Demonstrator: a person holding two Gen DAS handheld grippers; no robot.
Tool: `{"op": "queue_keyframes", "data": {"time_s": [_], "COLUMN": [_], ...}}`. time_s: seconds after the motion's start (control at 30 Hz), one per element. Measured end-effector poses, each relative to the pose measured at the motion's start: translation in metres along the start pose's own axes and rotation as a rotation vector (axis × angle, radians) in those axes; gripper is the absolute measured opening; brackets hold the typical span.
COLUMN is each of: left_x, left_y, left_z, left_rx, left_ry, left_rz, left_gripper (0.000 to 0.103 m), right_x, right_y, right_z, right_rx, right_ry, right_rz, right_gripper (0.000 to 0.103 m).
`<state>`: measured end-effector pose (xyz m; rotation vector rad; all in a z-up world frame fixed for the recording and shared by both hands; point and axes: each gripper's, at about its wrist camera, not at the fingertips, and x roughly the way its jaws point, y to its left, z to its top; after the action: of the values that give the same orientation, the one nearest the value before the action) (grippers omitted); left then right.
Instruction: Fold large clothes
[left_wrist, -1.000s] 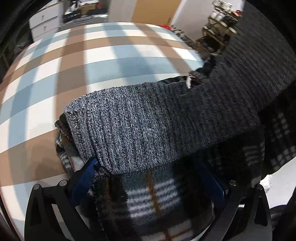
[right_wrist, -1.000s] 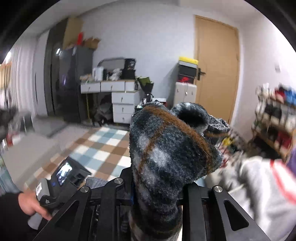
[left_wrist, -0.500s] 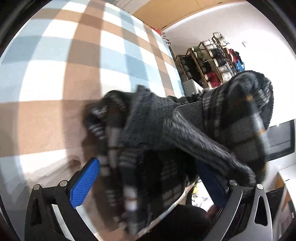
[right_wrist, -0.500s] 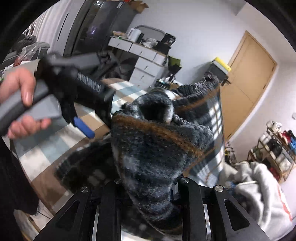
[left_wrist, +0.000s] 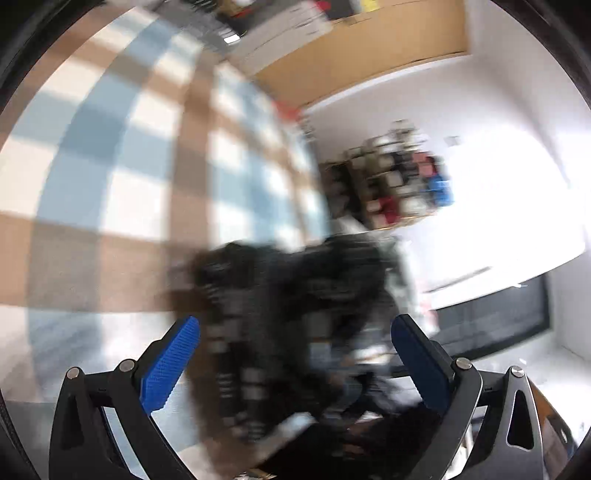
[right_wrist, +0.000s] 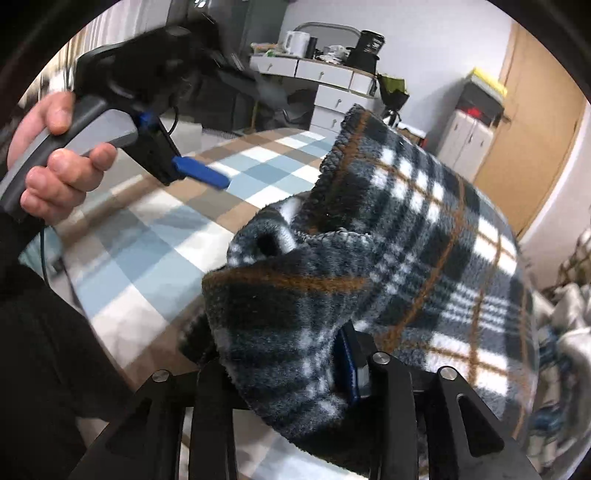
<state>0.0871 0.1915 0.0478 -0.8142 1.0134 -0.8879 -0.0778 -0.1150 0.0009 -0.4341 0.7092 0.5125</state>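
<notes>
The plaid fleece garment (right_wrist: 424, 266) lies bunched on the checked tabletop (right_wrist: 155, 236), its long axis running from the right tool (right_wrist: 284, 354) at the near edge away toward the far right, with a stitched hem corner standing up at the far end. A thick fold of it sits between the right tool's fingers, whose jaws are opening around the cloth; the blue pad (right_wrist: 349, 363) on the right side shows beside the fleece. In the left wrist view the garment (left_wrist: 280, 332) is a dark blur ahead of the left tool (left_wrist: 295, 347), whose blue pads (left_wrist: 168, 363) stand wide apart with nothing pressed between them. A hand (right_wrist: 55, 162) grips that tool's grey handle above the tabletop.

A second ago the left tool had the grey knit part and plaid cloth lying across its pads; now it is clear of the cloth. The right tool then held the bundle up in the air, against the room; now the bundle rests low on the tabletop.
</notes>
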Motion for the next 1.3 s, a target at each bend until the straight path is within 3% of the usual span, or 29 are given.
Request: {"op": "queue_keyframes", "data": {"time_s": [0.07, 0.13, 0.2, 0.33, 0.47, 0.63, 0.73, 0.83, 0.93, 0.97, 1.03, 1.13, 1.3], "left_x": [-0.002, 0.005, 0.012, 0.046, 0.079, 0.094, 0.093, 0.090, 0.094, 0.093, 0.094, 0.097, 0.097], "left_y": [-0.025, -0.053, -0.070, -0.101, -0.089, -0.035, -0.019, -0.028, -0.032, -0.032, -0.030, -0.028, -0.024], "left_z": [-0.003, -0.005, 0.000, 0.007, 0.020, 0.020, 0.020, 0.023, 0.022, 0.022, 0.022, 0.023, 0.023], "left_rx": [0.061, 0.129, 0.159, 0.165, 0.100, -0.035, -0.074, -0.025, -0.003, -0.004, -0.013, -0.034, -0.042], "left_ry": [-0.004, 0.040, 0.065, 0.178, 0.250, 0.224, 0.232, 0.235, 0.234, 0.237, 0.236, 0.228, 0.213], "left_rz": [-0.105, -0.211, -0.278, -0.398, -0.349, -0.184, -0.172, -0.154, -0.133, -0.135, -0.141, -0.147, -0.131], "left_gripper": [0.100, 0.101, 0.101, 0.101, 0.101, 0.101, 0.101, 0.101, 0.101, 0.101, 0.101, 0.101, 0.101], "right_x": [-0.002, -0.003, -0.005, -0.011, -0.017, -0.023, -0.028, -0.039, -0.058, -0.065, -0.069, -0.043, -0.026], "right_y": [-0.010, -0.018, -0.026, -0.040, -0.054, -0.075, -0.082, -0.095, -0.111, -0.117, -0.130, -0.130, -0.107], "right_z": [0.001, 0.001, 0.001, -0.002, -0.008, -0.015, -0.015, -0.014, -0.020, -0.023, -0.031, -0.033, -0.031], "right_rx": [0.057, 0.104, 0.145, 0.221, 0.278, 0.353, 0.385, 0.446, 0.518, 0.543, 0.607, 0.664, 0.577], "right_ry": [-0.012, -0.022, -0.038, -0.076, -0.107, -0.129, -0.136, -0.165, -0.243, -0.274, -0.316, -0.215, -0.060], "right_rz": [0.061, 0.121, 0.195, 0.398, 0.509, 0.653, 0.755, 0.887, 0.999, 0.990, 0.991, 0.998, 0.876], "right_gripper": [0.045, 0.050, 0.065, 0.078, 0.078, 0.077, 0.081, 0.084, 0.095, 0.103, 0.103, 0.103, 0.103]}}
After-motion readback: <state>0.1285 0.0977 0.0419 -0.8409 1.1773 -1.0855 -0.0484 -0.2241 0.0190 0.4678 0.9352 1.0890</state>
